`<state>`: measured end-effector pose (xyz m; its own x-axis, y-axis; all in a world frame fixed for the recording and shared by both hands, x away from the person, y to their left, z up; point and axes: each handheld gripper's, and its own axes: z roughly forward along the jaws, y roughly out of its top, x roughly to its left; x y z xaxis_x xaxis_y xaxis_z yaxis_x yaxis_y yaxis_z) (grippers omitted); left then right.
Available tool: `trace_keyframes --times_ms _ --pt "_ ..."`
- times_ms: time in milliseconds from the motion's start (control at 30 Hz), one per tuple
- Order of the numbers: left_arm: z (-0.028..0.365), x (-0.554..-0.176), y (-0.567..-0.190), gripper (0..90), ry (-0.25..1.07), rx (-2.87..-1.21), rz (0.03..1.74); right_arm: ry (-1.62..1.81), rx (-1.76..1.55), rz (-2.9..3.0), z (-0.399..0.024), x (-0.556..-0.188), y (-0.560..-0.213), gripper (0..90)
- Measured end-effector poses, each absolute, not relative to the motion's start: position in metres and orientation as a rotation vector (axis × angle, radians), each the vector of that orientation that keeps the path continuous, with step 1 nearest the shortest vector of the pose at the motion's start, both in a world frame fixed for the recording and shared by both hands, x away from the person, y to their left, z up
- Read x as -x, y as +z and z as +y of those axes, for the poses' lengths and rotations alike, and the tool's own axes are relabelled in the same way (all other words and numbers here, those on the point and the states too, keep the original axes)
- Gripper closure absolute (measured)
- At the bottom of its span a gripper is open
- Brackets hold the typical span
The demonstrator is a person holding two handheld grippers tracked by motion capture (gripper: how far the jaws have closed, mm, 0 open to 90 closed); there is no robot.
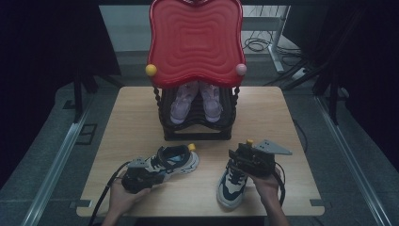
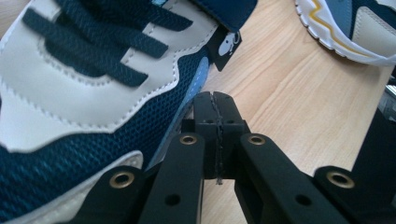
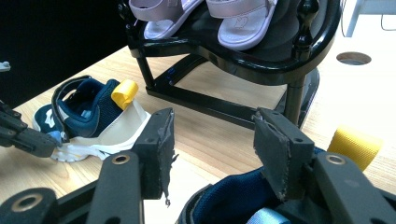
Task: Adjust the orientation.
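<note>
Two sneakers lie in front of the black shoe rack [image 1: 197, 127].
The left gripper [image 2: 215, 100] has its fingers pressed together beside the left sneaker [image 1: 171, 162]. The right gripper [image 3: 212, 144] has its fingers spread over the right sneaker [image 1: 231, 188].

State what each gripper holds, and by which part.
Nothing: left gripper shut beside the left sneaker; right gripper open over the right sneaker heel.

A shoe rack [image 1: 197, 127] stands at the rear centre of the table [image 1: 131, 108], with a pair of sandals [image 1: 195, 101] on its lower shelf. In front of it lie two sneakers: the left sneaker [image 1: 176, 160] and the right sneaker [image 1: 231, 186], well apart.
</note>
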<state>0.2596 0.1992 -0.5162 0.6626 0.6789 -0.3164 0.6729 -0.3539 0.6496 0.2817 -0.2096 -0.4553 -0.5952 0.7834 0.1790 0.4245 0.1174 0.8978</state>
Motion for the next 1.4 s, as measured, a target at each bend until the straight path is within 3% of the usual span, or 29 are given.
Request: trace_keyframes --times_ms 1400 --pt "0.245 -0.302 -0.520 89.6 0.096 -1.970 1.224 1.459 -1.171 2.091 -0.203 -0.283 -0.459 48.3"
